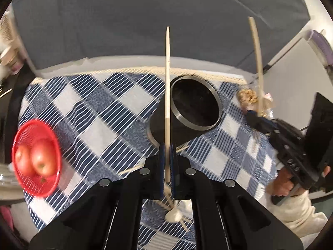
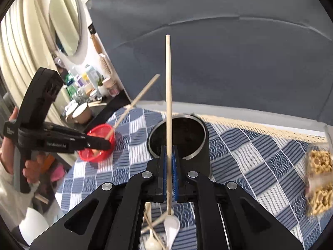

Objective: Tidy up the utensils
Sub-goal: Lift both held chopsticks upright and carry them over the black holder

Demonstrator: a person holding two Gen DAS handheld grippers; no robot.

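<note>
Between my left gripper's (image 1: pixel 167 166) blue pads (image 1: pixel 162 166) stood a wooden chopstick (image 1: pixel 167 104), pinched tight low on its shaft and pointing up past the camera. My right gripper (image 2: pixel 170 173) gripped a second chopstick (image 2: pixel 169 114) the same way, its fingers narrowed onto the stick. From the right wrist camera I saw the left gripper off to the left with its chopstick angled up toward the right; from the left wrist camera the right gripper (image 1: pixel 252 117) sat at the right edge with its stick rising steeply.

Just ahead of both sticks stood the black cylindrical utensil holder (image 2: pixel 179 139) with a metal rim, upright on the blue-and-white checked tablecloth (image 2: pixel 249 160). I could see nothing inside its dark mouth.

Below my fingers, on the cloth, lay loose chopsticks (image 2: pixel 156 223) and two white ceramic spoons (image 2: pixel 171 227); the wrist views were too blurred for me to tell how they crossed.

Farther left on the table sat a red mesh basket (image 1: pixel 22 179) with two apples (image 1: pixel 43 160). Near the right edge lay a clear packet of puffed cereal snacks (image 2: pixel 319 181). Behind the table ran a grey sofa back (image 2: pixel 229 62), and a side shelf with bottles and mugs (image 2: pixel 83 87) stood under a round mirror (image 2: pixel 64 18).
</note>
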